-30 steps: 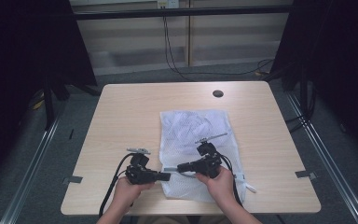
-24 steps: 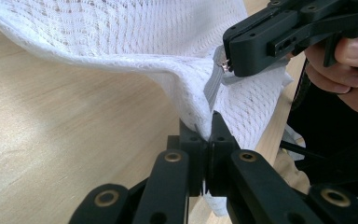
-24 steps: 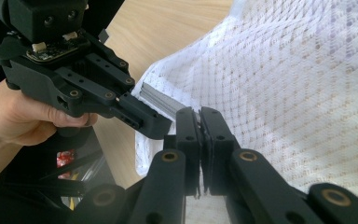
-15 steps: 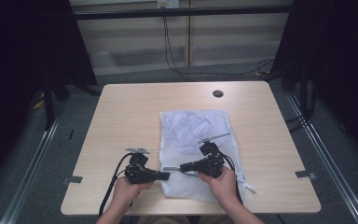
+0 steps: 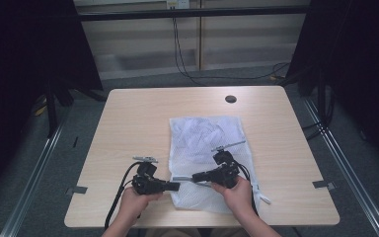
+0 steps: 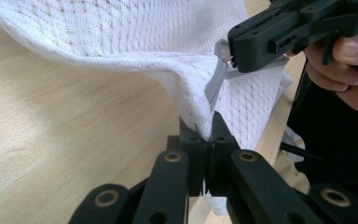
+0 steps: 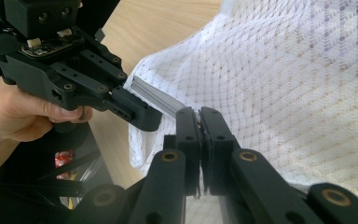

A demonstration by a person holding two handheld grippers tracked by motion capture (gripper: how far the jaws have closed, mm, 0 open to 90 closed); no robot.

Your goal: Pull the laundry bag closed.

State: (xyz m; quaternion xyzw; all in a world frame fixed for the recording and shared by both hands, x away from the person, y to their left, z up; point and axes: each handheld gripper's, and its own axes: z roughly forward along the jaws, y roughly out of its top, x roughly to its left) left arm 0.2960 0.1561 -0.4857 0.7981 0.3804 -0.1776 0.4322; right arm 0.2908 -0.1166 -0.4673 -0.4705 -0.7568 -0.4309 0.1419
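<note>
Risk of the zipper (image 6: 213, 86) jamming or the thin mesh tearing, if pulled unevenly or too hard between the two grips. Risk too of the fabric slipping out of a narrow pinch. Left gripper (image 6: 204, 135) clamped on the bag's corner beside the zipper's end; right gripper (image 7: 199, 122) shut on the zipper pull, so far as can be judged. White mesh laundry bag (image 5: 205, 143) lying flat on the wooden table (image 5: 128, 123), near edge lifted; netted weave, grey zipper tape, soft and limp.

Readable text: none on any surface.
Mesh bag (image 5: 206, 148): plain white net with a grey zip band, no label legible.
Bench (image 5: 128, 123): bare wood grain, no markings.
Red scrap (image 7: 64, 158): print too blurred to read.
</note>
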